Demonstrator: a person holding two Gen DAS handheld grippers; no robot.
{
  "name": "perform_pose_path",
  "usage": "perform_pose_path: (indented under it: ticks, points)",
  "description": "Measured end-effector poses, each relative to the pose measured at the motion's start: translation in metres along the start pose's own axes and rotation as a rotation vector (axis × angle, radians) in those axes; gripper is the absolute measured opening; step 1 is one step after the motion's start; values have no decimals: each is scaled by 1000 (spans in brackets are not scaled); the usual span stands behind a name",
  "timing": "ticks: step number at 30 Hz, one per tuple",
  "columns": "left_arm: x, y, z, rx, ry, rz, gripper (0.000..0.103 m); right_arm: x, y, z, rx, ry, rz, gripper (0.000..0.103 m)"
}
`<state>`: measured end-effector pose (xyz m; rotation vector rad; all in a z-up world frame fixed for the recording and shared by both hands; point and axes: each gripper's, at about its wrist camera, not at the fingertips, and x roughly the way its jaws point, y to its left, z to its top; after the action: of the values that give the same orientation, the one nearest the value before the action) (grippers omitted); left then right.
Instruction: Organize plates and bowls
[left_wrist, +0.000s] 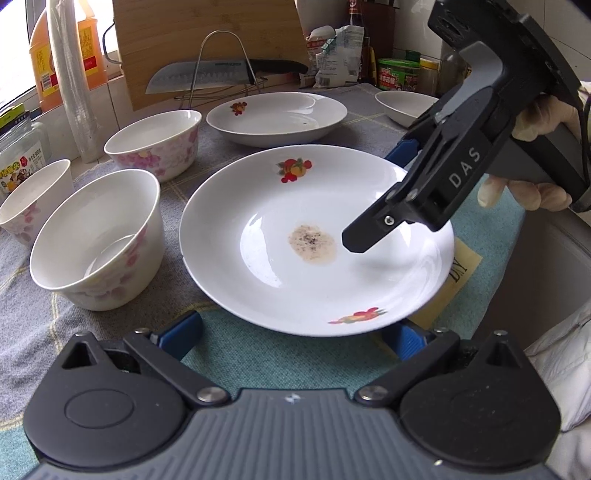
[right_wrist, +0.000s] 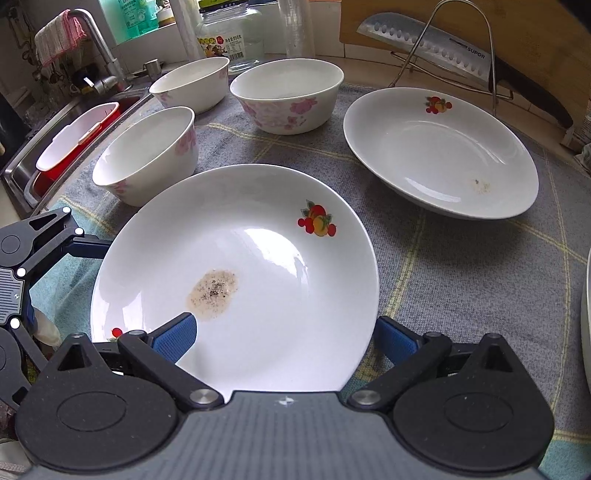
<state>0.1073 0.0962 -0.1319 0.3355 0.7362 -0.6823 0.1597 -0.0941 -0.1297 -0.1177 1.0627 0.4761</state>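
A white plate (left_wrist: 317, 266) (right_wrist: 258, 288) with fruit prints and a brown stain lies on the cloth. My left gripper (left_wrist: 291, 336) is open, its blue pads at the plate's near rim, the right pad partly under it. My right gripper (left_wrist: 376, 195) (right_wrist: 284, 338) is open and straddles the plate's right rim, with one finger over the dish and the other outside the edge. A second fruit-print plate (left_wrist: 277, 118) (right_wrist: 439, 155) sits behind. Three pink-flowered bowls (left_wrist: 96, 240) (left_wrist: 155, 144) (left_wrist: 33, 199) stand to the left. The left gripper (right_wrist: 55, 236) shows at the left edge of the right wrist view.
A knife on a wire rack (left_wrist: 207, 74) leans against a wooden cutting board at the back. Bottles and jars line the back wall. Another white dish (left_wrist: 402, 105) sits far right. A sink with a red basin (right_wrist: 74, 136) lies left of the bowls. The counter edge drops off at right.
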Motion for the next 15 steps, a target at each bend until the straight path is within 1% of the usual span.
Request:
perform_pose_path:
  ticks: [4, 10, 13, 15]
  points:
    - [0, -3, 4, 96, -10, -1, 102, 0, -1, 1, -4, 9, 7, 103]
    - [5, 7, 6, 91, 0, -79, 102, 1, 4, -1, -36, 1, -11, 103]
    - [7, 9, 4, 100, -5, -138, 102, 2, 6, -2, -53, 4, -20, 103]
    - [8, 8, 5, 121, -14, -151, 102, 1, 6, -2, -54, 5, -19, 103]
